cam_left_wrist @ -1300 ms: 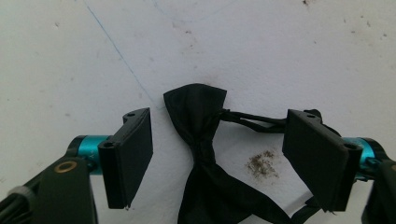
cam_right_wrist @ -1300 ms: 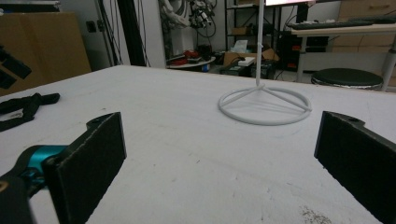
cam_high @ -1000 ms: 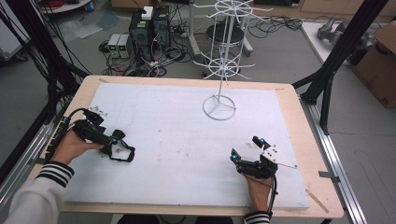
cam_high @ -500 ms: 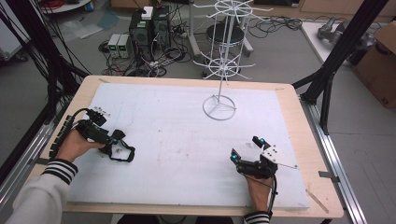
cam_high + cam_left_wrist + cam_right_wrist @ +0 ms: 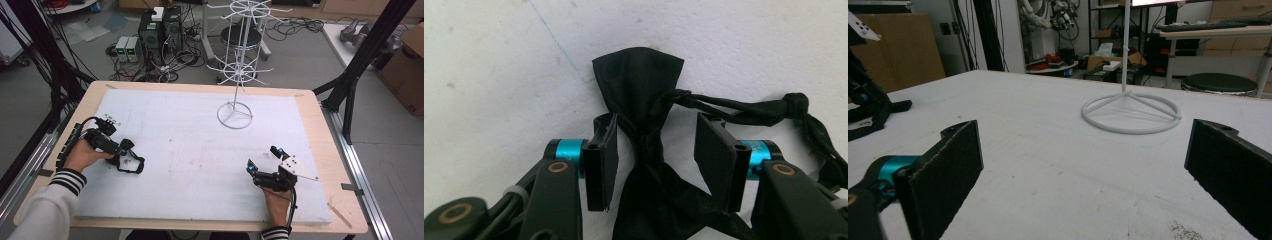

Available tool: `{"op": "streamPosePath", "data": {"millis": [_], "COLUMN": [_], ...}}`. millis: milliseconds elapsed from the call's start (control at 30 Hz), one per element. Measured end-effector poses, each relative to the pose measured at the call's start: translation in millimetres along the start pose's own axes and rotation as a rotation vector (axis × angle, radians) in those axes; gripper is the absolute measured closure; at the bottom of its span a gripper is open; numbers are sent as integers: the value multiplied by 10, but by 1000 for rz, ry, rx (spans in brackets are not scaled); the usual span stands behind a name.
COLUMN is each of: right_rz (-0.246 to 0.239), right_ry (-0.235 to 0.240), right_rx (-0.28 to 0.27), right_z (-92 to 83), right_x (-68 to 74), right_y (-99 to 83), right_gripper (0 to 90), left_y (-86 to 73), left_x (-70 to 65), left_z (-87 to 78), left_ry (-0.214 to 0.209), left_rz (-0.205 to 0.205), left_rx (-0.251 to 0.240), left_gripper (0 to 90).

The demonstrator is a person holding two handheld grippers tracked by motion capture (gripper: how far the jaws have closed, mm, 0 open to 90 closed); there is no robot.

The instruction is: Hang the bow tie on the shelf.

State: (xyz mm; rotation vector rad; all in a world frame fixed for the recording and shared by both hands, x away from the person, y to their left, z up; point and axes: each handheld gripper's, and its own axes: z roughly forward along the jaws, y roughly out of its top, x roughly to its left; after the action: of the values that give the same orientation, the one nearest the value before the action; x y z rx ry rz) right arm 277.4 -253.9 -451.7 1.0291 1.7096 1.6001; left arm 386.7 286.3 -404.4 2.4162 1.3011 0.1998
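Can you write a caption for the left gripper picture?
Left gripper, jaws just closing, straddles the knot of a black bow tie lying on the white table; pads not yet pressing.

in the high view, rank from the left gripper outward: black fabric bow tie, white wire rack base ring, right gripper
1. Black fabric bow tie, between the left gripper jaws, table's left.
2. White wire rack base ring, far middle.
3. Right gripper, near right; close to the ring's distance.

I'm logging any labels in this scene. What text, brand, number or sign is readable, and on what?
None can be read.
Bow tie: plain black, no label.
Left gripper and right gripper: no markings.
Cardboard box: print too blurred to read.
Grey units on the floor: too small to read.
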Motion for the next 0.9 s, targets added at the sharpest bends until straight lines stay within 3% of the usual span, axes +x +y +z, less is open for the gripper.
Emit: {"op": "streamPosePath", "data": {"millis": [167, 467, 900], "right_rz": [0, -4, -7], "right_ry": [0, -1, -2], "right_rx": [1, 2, 2], "right_z": [0, 0, 1], "right_x": [1, 1, 3], "right_y": [0, 0, 1], "right_gripper": [10, 10, 10], "left_y": [-12, -14, -34], "left_x": [11, 9, -33], "left_z": [27, 60, 60], "left_ry": [-6, -5, 22], "left_rz": [-17, -25, 8], "left_rx": [21, 29, 8], "left_gripper": [528, 667, 748]}}
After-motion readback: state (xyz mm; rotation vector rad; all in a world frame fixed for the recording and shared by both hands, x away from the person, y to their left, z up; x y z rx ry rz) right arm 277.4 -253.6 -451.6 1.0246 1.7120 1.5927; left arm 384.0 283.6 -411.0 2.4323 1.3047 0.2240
